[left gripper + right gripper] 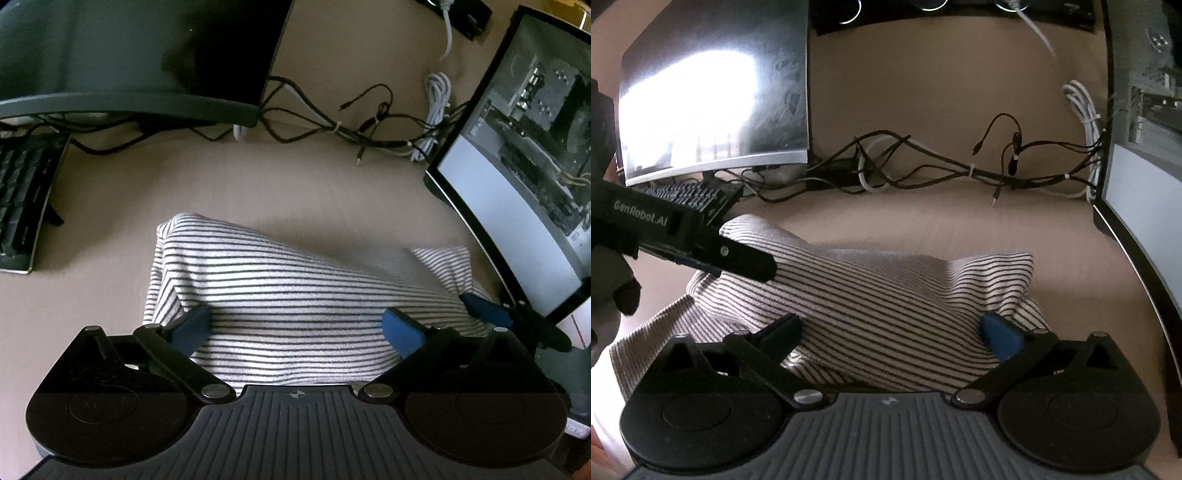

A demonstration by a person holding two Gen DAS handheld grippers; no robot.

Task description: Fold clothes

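Note:
A white garment with thin black stripes (280, 295) lies bunched on the beige desk, also in the right wrist view (886, 314). My left gripper (295, 325) is open, its blue pads wide apart over the near part of the cloth, cloth between them. My right gripper (890, 332) is also open, jaws wide over the cloth's near edge. The right gripper's blue fingertip (484, 308) shows in the left wrist view at the cloth's right corner. The left gripper's black finger (738, 258) shows in the right wrist view at the cloth's left side.
A dark monitor (129, 55) stands at the back left, a lit monitor (524, 166) at the right. A keyboard (22, 206) lies at the left. Tangled black and white cables (351, 125) run along the back of the beige desk (258, 184).

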